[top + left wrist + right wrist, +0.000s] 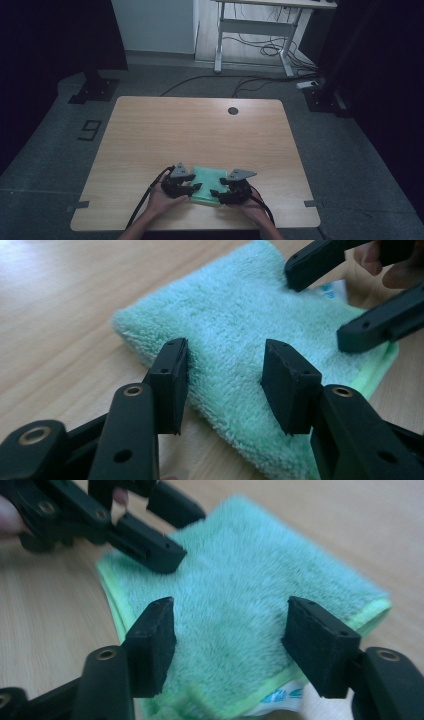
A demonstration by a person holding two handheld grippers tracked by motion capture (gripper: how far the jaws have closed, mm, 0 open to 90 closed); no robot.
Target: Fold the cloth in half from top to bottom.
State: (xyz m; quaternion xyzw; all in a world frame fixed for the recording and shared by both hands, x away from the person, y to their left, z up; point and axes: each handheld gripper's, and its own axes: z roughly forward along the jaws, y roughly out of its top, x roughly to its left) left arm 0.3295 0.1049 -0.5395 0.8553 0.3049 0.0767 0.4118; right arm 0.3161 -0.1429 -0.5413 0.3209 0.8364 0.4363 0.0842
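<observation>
Both claws stand apart over a folded mint-green terry cloth point(210, 184) at the counter's point(200, 130) six o'clock edge: left claw point(196, 188) at nine, right claw point(216, 192) at three; lighter green hem, white label.

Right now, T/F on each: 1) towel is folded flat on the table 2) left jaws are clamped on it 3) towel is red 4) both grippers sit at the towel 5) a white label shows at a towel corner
1) The towel lies folded flat on the table: true.
2) The left gripper is clamped on it: false, its jaws stand open above the pile.
3) The towel is red: false, mint green with a lighter green hem.
4) The left gripper and the right gripper sit at the towel: true.
5) A white label shows at a corner: true.
</observation>
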